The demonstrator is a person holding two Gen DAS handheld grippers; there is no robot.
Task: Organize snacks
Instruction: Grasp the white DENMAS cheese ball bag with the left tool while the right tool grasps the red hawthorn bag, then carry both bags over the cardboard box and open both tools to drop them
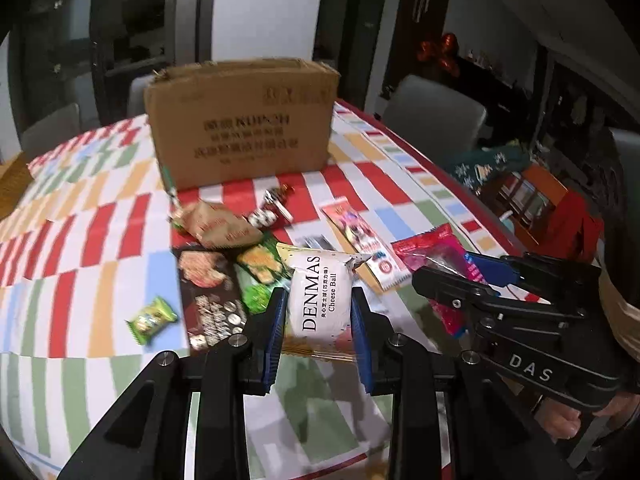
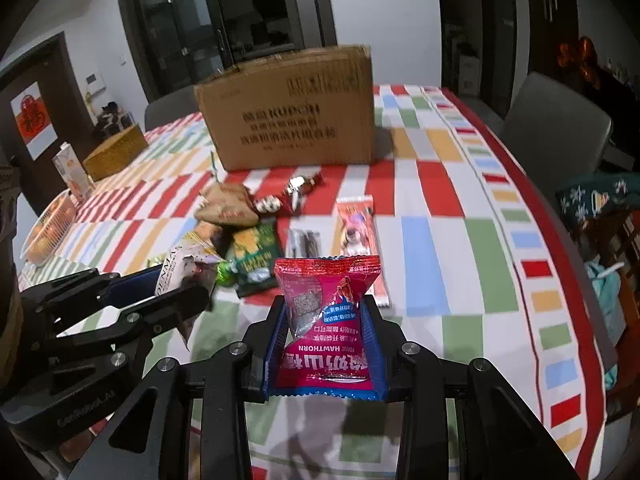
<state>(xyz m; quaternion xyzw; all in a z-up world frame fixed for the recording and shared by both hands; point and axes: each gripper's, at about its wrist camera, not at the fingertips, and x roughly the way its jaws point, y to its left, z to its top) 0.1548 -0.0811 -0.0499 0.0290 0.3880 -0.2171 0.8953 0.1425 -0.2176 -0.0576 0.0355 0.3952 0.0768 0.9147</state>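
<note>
Left gripper (image 1: 319,312) clamps Cheese Ball packet (image 1: 322,296), right gripper (image 2: 325,334) hawthorn packet (image 2: 328,320); about 8 snacks remain before cardboard box (image 2: 288,108), seemingly unfilled

A: Left gripper (image 1: 319,312)?
B: Matte black linkage arms, blue ribbed pads (image 1: 275,336), round silver screws at the joints.
A: Right gripper (image 2: 326,322)?
B: Same build, black frame, blue pads (image 2: 276,344). White "DAS" lettering on its side; bare skin of the hand (image 1: 568,420) behind it.
</note>
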